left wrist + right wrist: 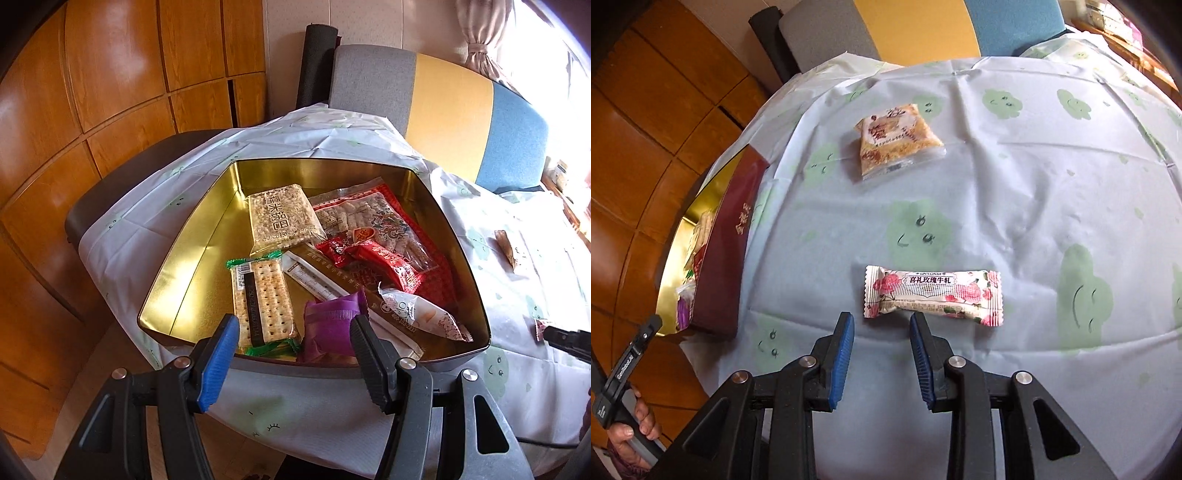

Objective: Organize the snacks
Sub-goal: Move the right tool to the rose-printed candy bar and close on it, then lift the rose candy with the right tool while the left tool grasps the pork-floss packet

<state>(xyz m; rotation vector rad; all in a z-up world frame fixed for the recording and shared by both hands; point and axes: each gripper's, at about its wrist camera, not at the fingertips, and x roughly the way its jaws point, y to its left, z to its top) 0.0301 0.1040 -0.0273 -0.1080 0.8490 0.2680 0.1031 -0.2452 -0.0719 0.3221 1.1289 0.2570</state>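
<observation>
While your left gripper (291, 332) hangs open and empty over the gold tin (184, 280), that tin holds a cracker pack (262, 302), rice-crisp pack (277, 218), purple packet (332, 325) and red wrappers (388, 258). Your right gripper (882, 321) is parted, holding nothing, just short of the rose nougat bar (932, 295) on the tablecloth (1034, 184); a tan snack (897, 140) lies farther off.

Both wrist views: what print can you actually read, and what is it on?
"喜礼玫瑰牛轧": pink floral candy bar on the tablecloth.
"糯米锅巴": rice-cracker pack in the gold tin, seen sideways.
Digits starting "400": white-and-brown sachet; the rest is blurred.
Tan snack pack, maroon tin wall, saltine pack: characters too blurred to read.
</observation>
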